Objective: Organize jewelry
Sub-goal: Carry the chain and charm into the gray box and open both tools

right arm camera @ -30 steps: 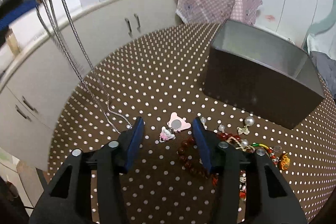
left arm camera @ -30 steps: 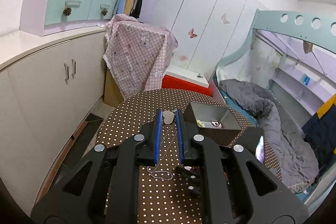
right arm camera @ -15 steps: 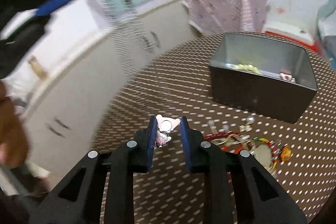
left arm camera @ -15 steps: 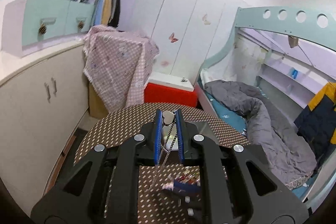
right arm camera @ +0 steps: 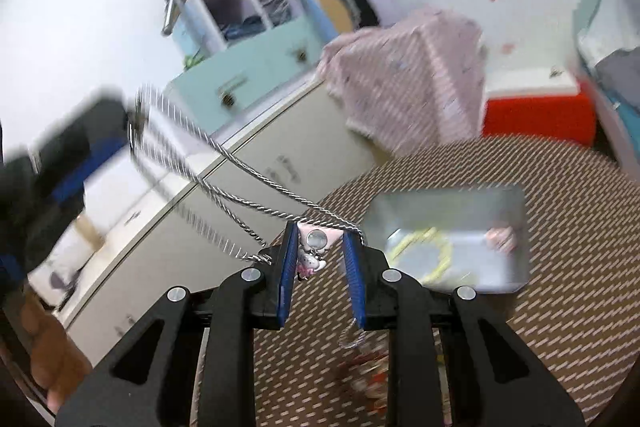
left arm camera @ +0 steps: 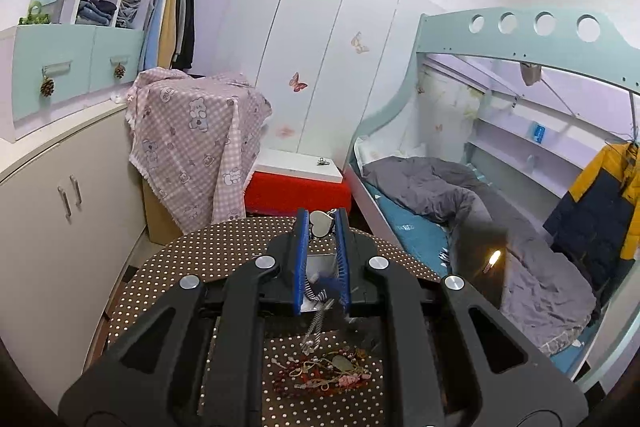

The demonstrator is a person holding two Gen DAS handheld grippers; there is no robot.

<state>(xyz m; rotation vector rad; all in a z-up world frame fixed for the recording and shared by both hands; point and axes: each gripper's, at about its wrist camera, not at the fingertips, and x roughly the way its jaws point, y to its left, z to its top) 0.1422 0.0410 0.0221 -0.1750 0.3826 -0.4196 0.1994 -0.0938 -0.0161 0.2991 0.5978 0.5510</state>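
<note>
While my right gripper (right arm camera: 320,239) is clamped on the pink cat charm (right arm camera: 316,238), its jaws having just been closing onto it, my left gripper (left arm camera: 319,223) is clamped on the heart pendant (left arm camera: 320,223) of the silver rope chain (right arm camera: 224,183), which sags between the two. Both pieces are off the table. Metal box (right arm camera: 516,227), far right on the polka-dot table (right arm camera: 560,307): one yellow bracelet (right arm camera: 420,255), one pink item, too blurred to name. Bead tangle (left arm camera: 320,373) unsorted, near side. Estimate: under half done.
</note>
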